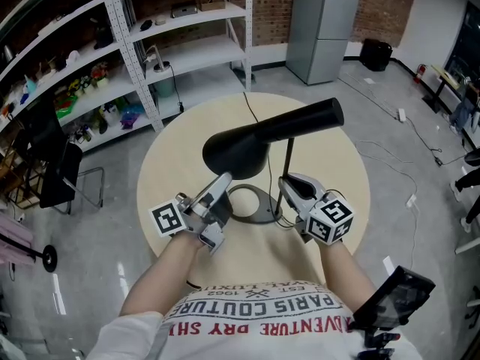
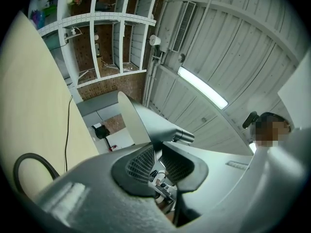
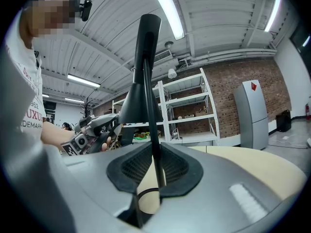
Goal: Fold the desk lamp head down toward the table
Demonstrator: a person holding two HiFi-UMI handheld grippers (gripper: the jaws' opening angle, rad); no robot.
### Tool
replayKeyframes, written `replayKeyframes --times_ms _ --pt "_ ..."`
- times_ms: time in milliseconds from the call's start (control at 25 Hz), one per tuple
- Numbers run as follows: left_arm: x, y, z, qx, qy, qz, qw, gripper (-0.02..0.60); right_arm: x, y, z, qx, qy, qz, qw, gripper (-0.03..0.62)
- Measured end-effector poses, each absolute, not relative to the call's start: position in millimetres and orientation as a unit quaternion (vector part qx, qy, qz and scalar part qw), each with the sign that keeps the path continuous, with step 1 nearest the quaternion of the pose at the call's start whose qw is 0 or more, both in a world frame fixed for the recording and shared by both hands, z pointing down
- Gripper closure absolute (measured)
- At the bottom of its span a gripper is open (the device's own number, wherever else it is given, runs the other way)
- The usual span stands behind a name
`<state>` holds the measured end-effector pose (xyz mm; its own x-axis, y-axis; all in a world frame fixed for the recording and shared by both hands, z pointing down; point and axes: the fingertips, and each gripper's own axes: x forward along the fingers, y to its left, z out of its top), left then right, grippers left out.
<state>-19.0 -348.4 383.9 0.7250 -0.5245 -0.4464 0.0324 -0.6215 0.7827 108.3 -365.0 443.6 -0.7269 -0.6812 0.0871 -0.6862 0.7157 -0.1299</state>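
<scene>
A black desk lamp stands on the round beige table (image 1: 180, 156). Its cone-shaped head (image 1: 262, 137) lies nearly level above the ring base (image 1: 251, 205), on a thin upright stem (image 1: 289, 160). My left gripper (image 1: 223, 182) reaches up to the lower rim of the head and is shut on that rim. In the left gripper view the head (image 2: 146, 120) rises just past the jaws (image 2: 158, 152). My right gripper (image 1: 289, 182) points level and is shut on the stem (image 3: 148, 81), which runs up between its pads (image 3: 155, 171). The left gripper (image 3: 109, 125) also shows there, at the head's edge.
The lamp's cord (image 1: 251, 107) runs over the table's far edge to the floor. White shelving (image 1: 172, 43) full of small things stands behind, with a grey cabinet (image 1: 322, 21) to its right. A black chair (image 1: 52, 163) stands left of the table.
</scene>
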Motion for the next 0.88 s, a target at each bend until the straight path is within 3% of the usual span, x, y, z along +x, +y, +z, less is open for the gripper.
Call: replayKeyframes --times_ms 880 --pt "7.0 -337.4 402.0 0.800 -0.110 -0.376 0.454 0.528 112.6 -364.1 448.5 0.373 -0.924 0.084 0.005 0.537"
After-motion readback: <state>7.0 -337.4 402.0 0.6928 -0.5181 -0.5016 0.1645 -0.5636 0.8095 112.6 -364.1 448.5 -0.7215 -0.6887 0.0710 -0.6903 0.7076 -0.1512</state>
